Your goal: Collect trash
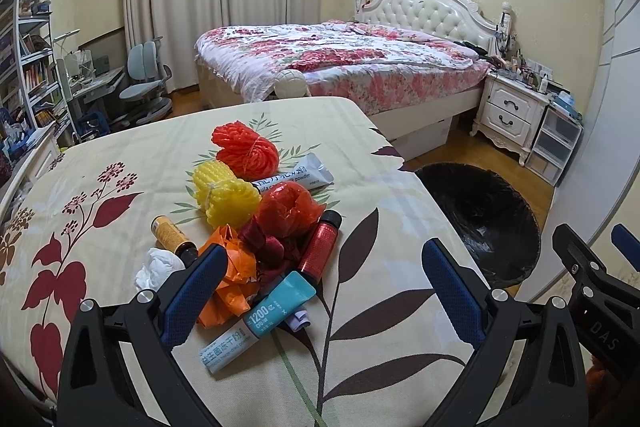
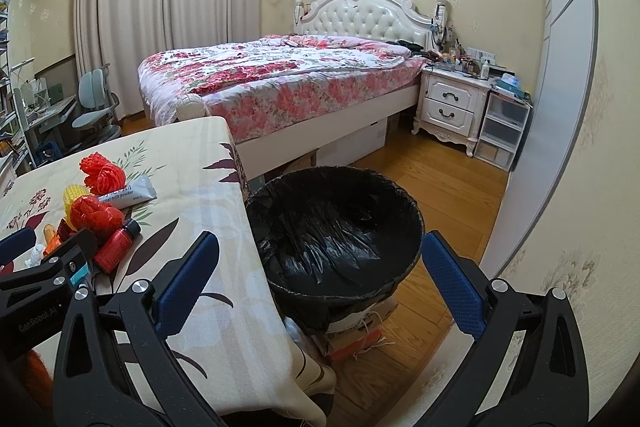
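Note:
A heap of trash lies on the table [image 1: 120,155]: a red foam net [image 1: 246,149], a yellow foam net [image 1: 224,197], a red plastic bag [image 1: 288,209], an orange bag [image 1: 232,277], a red bottle [image 1: 322,247], an amber bottle [image 1: 173,237], a white tissue [image 1: 158,267], a teal-capped sachet [image 1: 260,315] and a grey sachet [image 1: 298,177]. My left gripper [image 1: 320,287] hangs open just above the near end of the heap. A black-lined bin [image 2: 336,227] stands off the table's right edge; my right gripper [image 2: 316,279] is open over its near rim, holding nothing.
The flowered tablecloth [image 2: 224,267] drapes over the table's right edge beside the bin. Cardboard and string [image 2: 352,339] lie under the bin. A bed [image 2: 280,75], a white nightstand [image 2: 452,107], plastic drawers [image 2: 502,131] and a desk chair [image 1: 144,83] stand further back on the wooden floor.

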Available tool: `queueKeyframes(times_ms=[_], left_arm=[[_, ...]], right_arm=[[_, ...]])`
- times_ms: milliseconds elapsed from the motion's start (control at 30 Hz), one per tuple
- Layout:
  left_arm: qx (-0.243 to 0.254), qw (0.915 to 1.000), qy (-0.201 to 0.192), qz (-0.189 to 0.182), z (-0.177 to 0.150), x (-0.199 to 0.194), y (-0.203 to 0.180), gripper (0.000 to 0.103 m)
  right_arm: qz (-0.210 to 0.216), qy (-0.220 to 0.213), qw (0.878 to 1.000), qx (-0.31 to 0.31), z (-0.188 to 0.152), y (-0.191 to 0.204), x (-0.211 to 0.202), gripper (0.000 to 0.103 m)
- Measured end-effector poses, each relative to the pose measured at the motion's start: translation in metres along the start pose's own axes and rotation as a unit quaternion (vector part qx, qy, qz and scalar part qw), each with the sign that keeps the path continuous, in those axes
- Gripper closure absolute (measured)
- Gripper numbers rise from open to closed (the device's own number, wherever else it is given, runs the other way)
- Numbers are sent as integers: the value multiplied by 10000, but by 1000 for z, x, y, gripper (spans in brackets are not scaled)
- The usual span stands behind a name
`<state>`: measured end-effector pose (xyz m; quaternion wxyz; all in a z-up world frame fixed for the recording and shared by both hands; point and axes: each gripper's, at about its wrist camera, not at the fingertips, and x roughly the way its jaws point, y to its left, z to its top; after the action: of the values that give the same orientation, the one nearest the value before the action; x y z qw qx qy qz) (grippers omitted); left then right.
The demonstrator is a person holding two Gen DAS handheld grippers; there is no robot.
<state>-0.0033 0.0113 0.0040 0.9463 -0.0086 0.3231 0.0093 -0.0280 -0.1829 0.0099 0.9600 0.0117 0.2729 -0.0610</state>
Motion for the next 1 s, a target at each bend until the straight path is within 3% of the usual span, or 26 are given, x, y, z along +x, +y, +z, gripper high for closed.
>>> queueKeyframes(times_ms=[1000], left_arm=[[30, 10000, 16, -1, -3, 0, 1, 6]], right_arm=[[-13, 11, 10000, -19, -1, 1, 1, 4]])
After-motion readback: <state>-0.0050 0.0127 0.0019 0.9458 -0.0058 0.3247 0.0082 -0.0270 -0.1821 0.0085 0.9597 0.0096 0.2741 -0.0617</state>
